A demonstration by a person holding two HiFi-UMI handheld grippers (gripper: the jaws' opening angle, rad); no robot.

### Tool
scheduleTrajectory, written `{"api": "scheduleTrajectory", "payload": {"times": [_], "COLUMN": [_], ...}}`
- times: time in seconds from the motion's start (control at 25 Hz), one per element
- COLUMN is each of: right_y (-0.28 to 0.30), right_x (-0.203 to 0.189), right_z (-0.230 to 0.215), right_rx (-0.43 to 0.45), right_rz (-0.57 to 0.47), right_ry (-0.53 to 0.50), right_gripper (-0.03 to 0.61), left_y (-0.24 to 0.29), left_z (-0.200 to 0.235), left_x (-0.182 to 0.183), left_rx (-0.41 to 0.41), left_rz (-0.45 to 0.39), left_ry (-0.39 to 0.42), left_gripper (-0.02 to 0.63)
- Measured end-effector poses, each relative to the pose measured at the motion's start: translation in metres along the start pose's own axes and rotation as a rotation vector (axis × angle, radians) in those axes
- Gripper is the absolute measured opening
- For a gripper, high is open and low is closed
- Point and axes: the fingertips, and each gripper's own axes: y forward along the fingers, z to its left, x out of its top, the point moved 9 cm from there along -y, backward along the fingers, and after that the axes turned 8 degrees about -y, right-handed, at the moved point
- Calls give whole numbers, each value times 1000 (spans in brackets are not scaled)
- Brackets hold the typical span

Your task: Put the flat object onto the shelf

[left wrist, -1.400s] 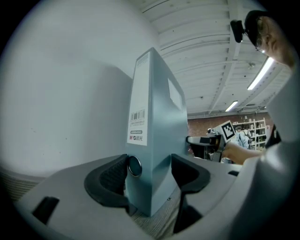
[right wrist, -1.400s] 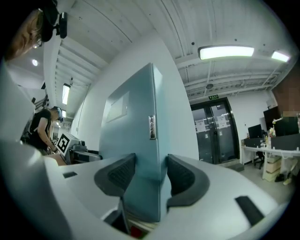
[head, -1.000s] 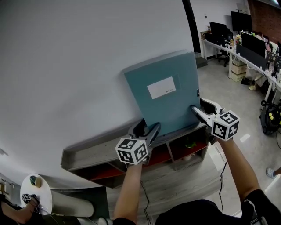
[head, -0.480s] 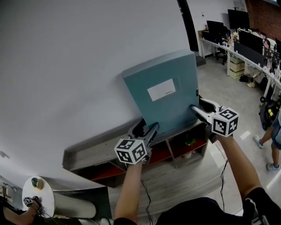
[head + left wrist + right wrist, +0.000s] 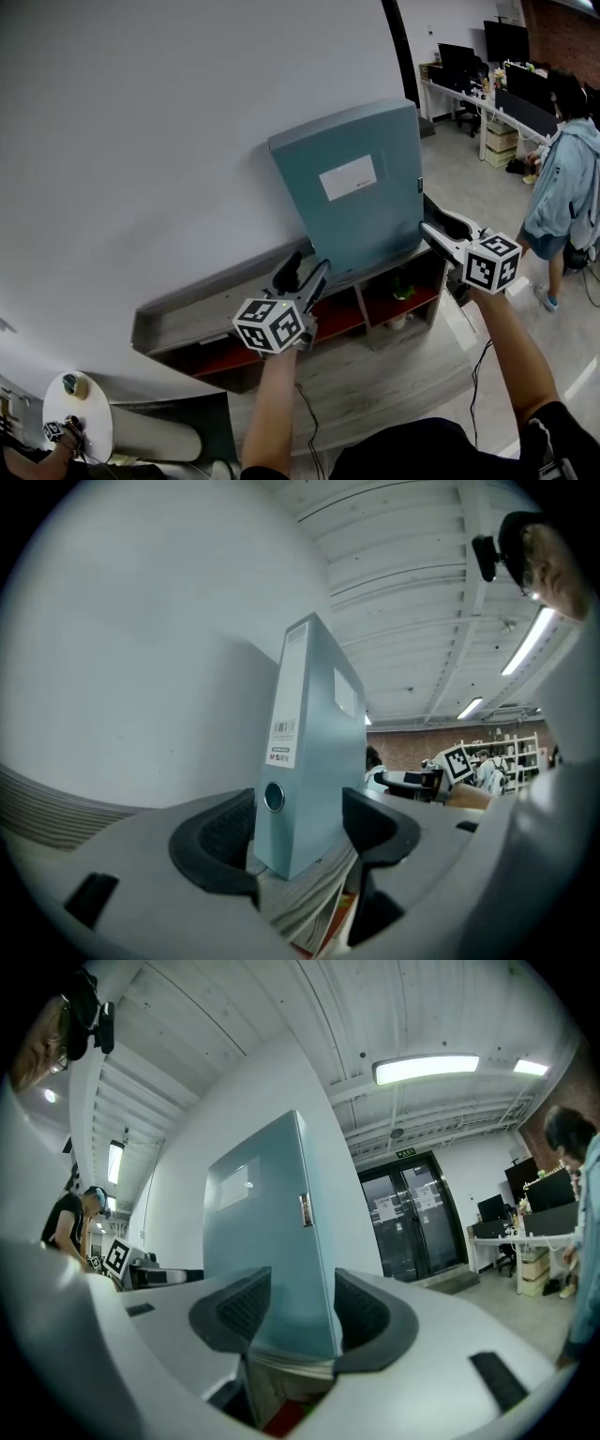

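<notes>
A flat teal binder [image 5: 352, 187] with a white label stands upright on the top of a low grey shelf [image 5: 206, 319], against the white wall. My left gripper [image 5: 307, 264] sits just off the binder's lower left corner, open. In the left gripper view the binder's spine [image 5: 309, 752] stands a little beyond the left gripper [image 5: 300, 822], with bare shelf top showing in front of it. My right gripper [image 5: 431, 223] is at the binder's lower right edge. In the right gripper view the binder's edge [image 5: 272, 1241] fills the gap of the right gripper [image 5: 302, 1312], which is shut on it.
The shelf's lower compartments hold red items [image 5: 337, 323] and a green thing [image 5: 405, 292]. A person in a light blue top [image 5: 562, 178] stands close at the right, near desks with monitors [image 5: 506, 84]. A round white table [image 5: 75, 417] is at the lower left.
The left gripper has drawn back down and left off the binder's corner. The right gripper stays on the right edge. A person in blue has walked in at the right.
</notes>
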Motion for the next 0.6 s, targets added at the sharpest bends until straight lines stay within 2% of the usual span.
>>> {"api": "scheduleTrajectory", "payload": {"times": [0.12, 0.24, 0.44, 0.48, 0.56, 0.6], "right_y": [-16, -32, -51, -53, -61, -66], "right_x": [-3, -11, -31, -35, -43, -47], "right_z": [12, 30, 71, 80, 96, 104], "right_rx": [-11, -24, -36, -45, -74, -89], "right_rz": [17, 37, 68, 76, 83, 84], "right_ry": [-8, -5, 3, -7, -11, -1], "right_gripper": [205, 176, 128, 109, 25, 14], "left_y": [-21, -48, -98, -108, -128, -139], "left_z": [-6, -9, -9, -10, -12, -14], "left_x": [-6, -15, -38, -43, -54, -60], "left_rx": [-13, -38, -84, -88, -87, -85], "left_rz": [-27, -71, -143, -140, -113, -95], "left_ry": [-8, -55, -100, -99, -94, -91], "left_gripper": [288, 287, 208, 203, 185, 156]}}
